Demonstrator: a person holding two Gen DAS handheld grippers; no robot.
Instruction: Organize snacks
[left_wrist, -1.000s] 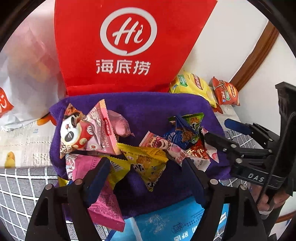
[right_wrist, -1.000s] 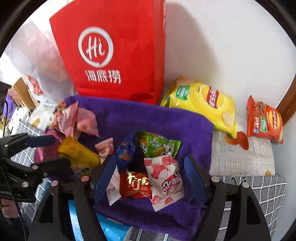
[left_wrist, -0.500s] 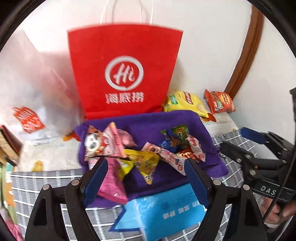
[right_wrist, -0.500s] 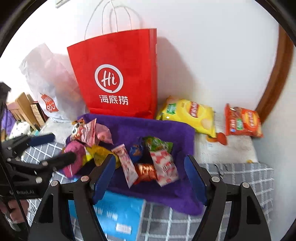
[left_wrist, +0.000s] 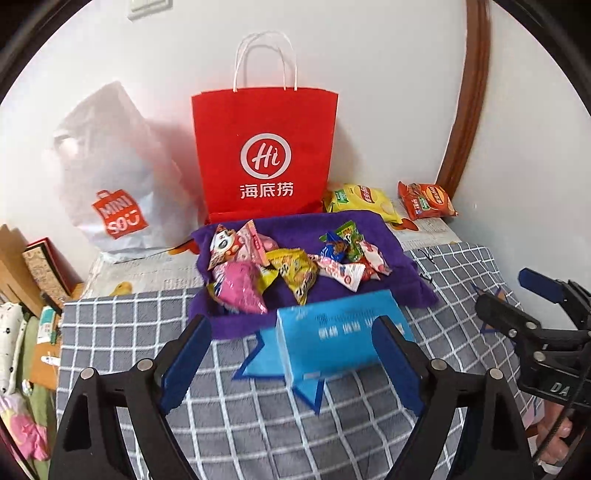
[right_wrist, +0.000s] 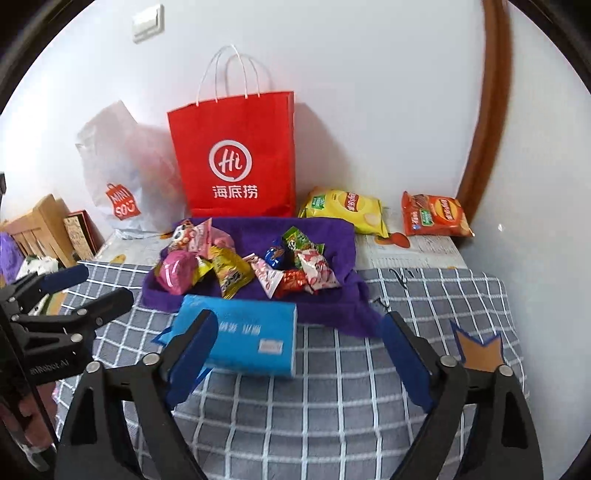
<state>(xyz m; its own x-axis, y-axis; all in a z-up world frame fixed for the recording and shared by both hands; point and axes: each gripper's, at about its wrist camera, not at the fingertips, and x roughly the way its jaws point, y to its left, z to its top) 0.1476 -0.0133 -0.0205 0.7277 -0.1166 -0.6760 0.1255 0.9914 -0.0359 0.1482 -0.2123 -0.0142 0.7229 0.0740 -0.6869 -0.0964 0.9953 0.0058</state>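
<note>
Left wrist: snacks (left_wrist: 291, 258) lie beyond the opening, empty left claw (left_wrist: 291, 354).

Left gripper (left_wrist: 291, 354) and right gripper (right_wrist: 299, 354): black triangular finger arms with silver screw heads behind the fingers, blue pads (left_wrist: 184, 360) on the inner faces, white lettering on each black body

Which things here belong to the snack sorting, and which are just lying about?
For the job: small snack packets piled on the purple towel; yellow chip bag; orange chip bag; red paper bag.

Lying about: blue tissue pack; white plastic bag; wall switch.
</note>
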